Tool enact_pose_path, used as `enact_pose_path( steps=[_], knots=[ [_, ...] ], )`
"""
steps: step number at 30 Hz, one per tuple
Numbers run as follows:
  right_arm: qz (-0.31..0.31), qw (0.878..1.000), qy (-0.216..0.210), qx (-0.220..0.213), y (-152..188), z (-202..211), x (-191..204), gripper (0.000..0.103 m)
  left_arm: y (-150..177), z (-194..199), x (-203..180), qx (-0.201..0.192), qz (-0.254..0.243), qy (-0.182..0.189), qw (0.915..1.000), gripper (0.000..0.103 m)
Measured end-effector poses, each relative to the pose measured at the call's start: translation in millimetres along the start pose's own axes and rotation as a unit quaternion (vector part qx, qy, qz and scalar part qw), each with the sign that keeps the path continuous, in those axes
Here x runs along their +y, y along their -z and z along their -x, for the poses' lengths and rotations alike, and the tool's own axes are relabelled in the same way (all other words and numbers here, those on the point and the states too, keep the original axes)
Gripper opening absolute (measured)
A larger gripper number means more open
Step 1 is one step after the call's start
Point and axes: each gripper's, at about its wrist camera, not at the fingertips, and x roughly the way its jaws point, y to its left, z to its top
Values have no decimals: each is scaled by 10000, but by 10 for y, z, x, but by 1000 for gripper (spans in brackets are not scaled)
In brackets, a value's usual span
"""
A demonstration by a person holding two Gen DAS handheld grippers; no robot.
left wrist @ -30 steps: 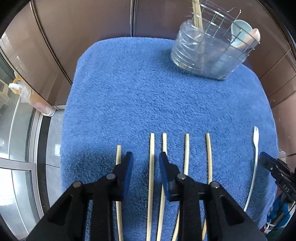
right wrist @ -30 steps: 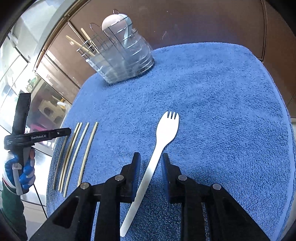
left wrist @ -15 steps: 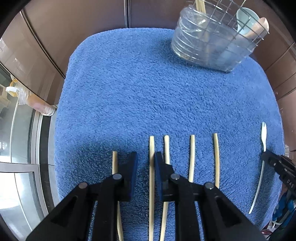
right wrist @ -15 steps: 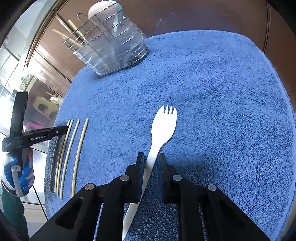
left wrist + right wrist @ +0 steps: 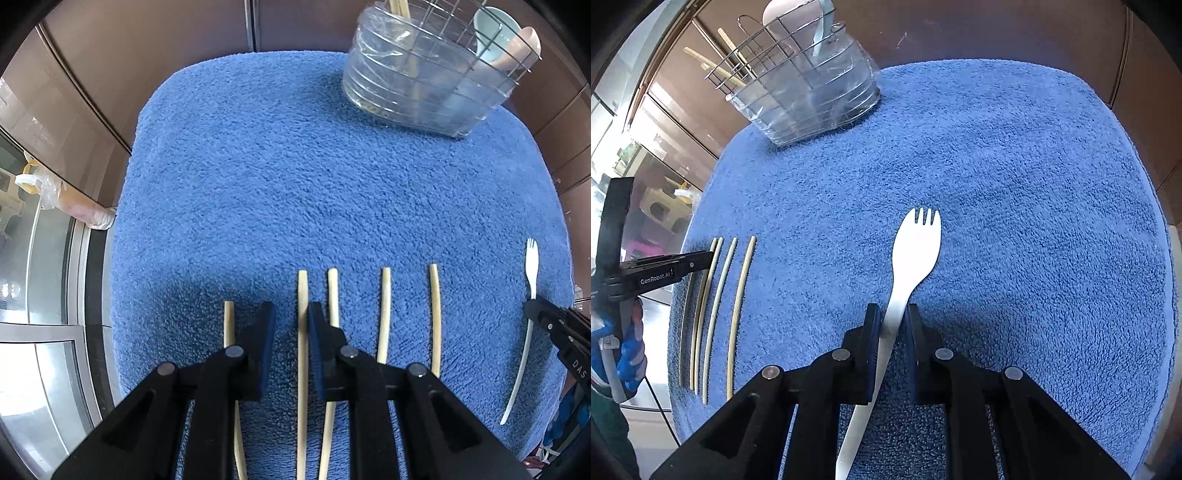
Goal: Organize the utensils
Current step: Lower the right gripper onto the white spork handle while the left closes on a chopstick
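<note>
The fork (image 5: 916, 254) lies on the blue towel (image 5: 1034, 221) near the worktop's right edge, long axis running front to back, tines pointing toward the far edge. The right gripper (image 5: 891, 321) straddles its handle with fingers nearly closed; contact cannot be confirmed. The left gripper (image 5: 288, 321) has its fingers parted around one chopstick (image 5: 302, 332), which lies parallel at the near edge. Both handles align with the fingers. The rack (image 5: 424, 85) stands at the far edge.
</note>
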Motion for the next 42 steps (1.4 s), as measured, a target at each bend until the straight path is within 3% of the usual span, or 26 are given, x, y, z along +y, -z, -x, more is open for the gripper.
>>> enact_pose_path(
  steps=[9,15,18,23,31,42],
  knots=[
    [89,9994,297,-135,52,-32,117,16,-6,-9,37,-23,23,-2,10000,17],
    [218,9985,446,-221,73,-62,253,23,8,-13,39,-51,-19,-33,10000,17],
    [85,9989,347,-303,117,-77,231,14,12,-8,11,-60,-9,-83,9999,17],
    [-68,9995,90,-301,96,-47,83,11,-2,7,7,-29,46,-126,9999,13],
    [-227,9987,-335,-314,111,22,-131,10,-13,29,-89,24,-66,-364,9993,5],
    [-135,9962,-649,-560,170,228,-111,9,48,181,-87,-247,103,-447,9986,4]
  ],
)
